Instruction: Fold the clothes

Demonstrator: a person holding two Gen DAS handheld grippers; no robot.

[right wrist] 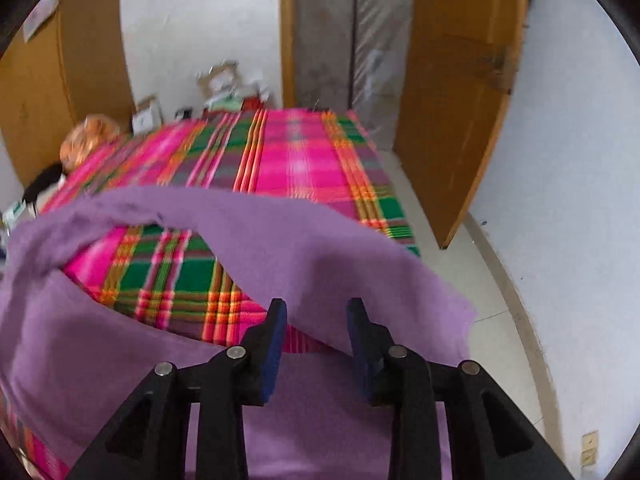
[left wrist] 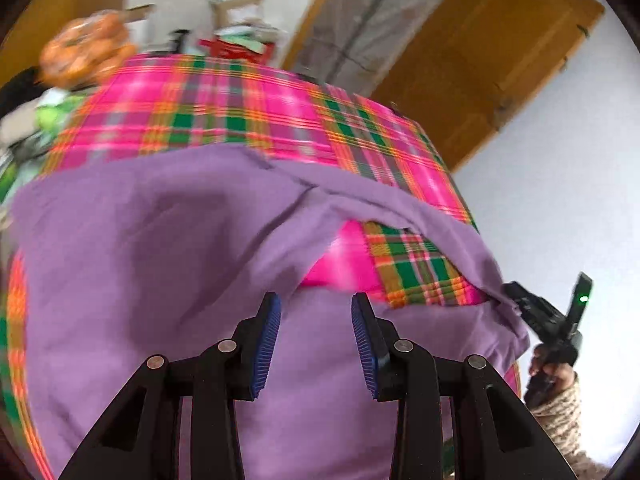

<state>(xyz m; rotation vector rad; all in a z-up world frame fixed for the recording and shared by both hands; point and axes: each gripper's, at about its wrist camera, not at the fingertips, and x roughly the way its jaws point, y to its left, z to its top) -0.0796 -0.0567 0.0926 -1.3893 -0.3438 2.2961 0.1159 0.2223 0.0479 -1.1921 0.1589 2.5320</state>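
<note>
Left wrist view: the left gripper [left wrist: 316,316] hangs with jaws apart, holding nothing, above a purple garment [left wrist: 160,248] spread across the lower frame on a pink-and-green plaid bedspread [left wrist: 240,112]. At lower right, the right gripper [left wrist: 516,300] touches the cloth's edge; its own view shows jaws parted over a raised fold.

The left gripper [left wrist: 316,308] stood with its jaws spread wide, blue pads [left wrist: 266,344] facing each other and nothing clamped between them. The right gripper [right wrist: 317,314] was likewise parted. In the left wrist view, a hand [left wrist: 546,372] (its sleeve knitted, beige) gripped the right gripper's handle, off to the side.
</note>
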